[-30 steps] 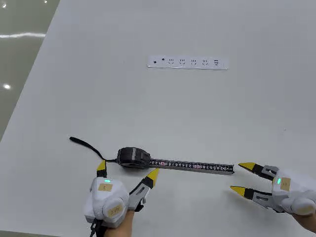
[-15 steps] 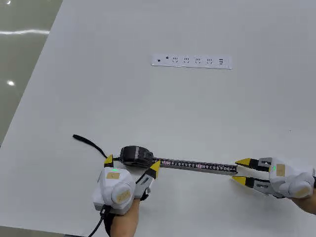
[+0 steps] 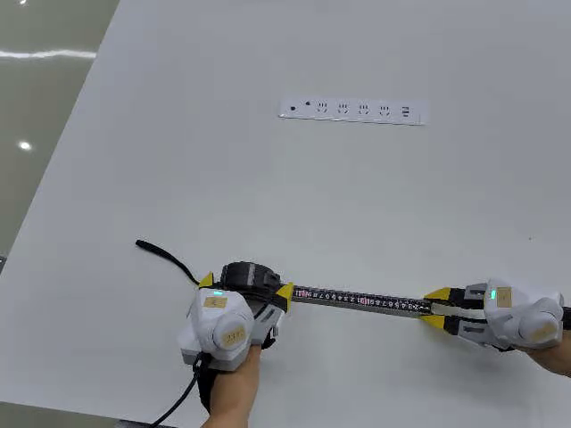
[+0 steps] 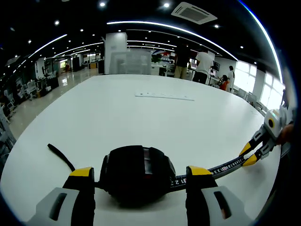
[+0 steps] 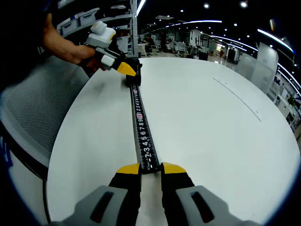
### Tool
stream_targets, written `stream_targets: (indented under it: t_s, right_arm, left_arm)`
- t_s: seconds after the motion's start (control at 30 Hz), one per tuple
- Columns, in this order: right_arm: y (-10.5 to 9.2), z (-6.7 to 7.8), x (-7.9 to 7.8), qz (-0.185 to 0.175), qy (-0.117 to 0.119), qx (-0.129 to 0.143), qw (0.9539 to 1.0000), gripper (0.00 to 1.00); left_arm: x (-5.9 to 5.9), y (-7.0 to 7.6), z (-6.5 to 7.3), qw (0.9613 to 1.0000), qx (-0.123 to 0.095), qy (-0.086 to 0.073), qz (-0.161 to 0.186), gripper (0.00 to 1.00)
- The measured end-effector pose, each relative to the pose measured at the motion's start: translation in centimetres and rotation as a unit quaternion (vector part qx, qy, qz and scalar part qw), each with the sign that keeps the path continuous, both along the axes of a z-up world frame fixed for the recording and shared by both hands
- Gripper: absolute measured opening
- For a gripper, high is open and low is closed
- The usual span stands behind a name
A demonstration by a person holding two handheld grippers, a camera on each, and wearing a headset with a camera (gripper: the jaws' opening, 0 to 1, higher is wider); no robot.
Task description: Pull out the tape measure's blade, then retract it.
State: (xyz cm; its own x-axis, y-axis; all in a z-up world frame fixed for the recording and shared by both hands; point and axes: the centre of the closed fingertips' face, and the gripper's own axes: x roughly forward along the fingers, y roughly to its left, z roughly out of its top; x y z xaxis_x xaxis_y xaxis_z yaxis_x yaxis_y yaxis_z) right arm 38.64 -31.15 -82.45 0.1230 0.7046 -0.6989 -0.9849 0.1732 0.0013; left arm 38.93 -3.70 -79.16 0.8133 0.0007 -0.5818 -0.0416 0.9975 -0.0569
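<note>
Closest to the camera in the head view, the left gripper (image 3: 246, 285) sits at the near edge of the white table (image 3: 268, 196) with its jaws apart, one on each side of the black tape measure (image 3: 250, 276). In the left gripper view (image 4: 140, 172) there's a sliver of gap between the case (image 4: 136, 174) and the jaw on the blade side, so it's straddling the case rather than squeezing it. The tape measure lies flat on the table near the front edge, and its black wrist strap (image 3: 165, 257) trails off to the left. The blade (image 3: 357, 300) is pulled out to the right, lying along the tabletop, numbers up. At the far end of it the right gripper (image 3: 434, 307) has its yellow-tipped jaws pinched together on the blade's tip. The right gripper view (image 5: 150, 168) shows that pretty clearly, with the blade (image 5: 141, 127) running straight away from the jaws toward the other gripper and the hand (image 5: 66, 47) holding it. Further back on the table, well apart from all this, there's a white power strip (image 3: 352, 111). Way in the background of the left gripper view a few people (image 4: 195, 61) are standing around past the table's far end.
</note>
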Motion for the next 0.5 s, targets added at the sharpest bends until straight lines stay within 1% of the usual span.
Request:
stream_targets:
  t_s: [0.17,0.4,0.5]
  right_arm:
    - [0.07,0.05,-0.10,0.007,0.004,0.001,1.0000,0.13]
    - [0.03,0.08,0.08,0.008,0.000,-0.008,0.9999,0.11]
    - [-0.08,0.08,0.08,0.006,0.002,-0.012,0.9999,0.11]
  left_arm:
    - [0.13,0.01,-0.46,1.0000,-0.002,0.006,0.004,0.76]
    - [0.08,0.13,-0.93,0.9998,-0.003,0.015,0.013,0.73]
    - [0.14,0.29,-1.01,0.9997,-0.004,0.015,0.021,0.71]
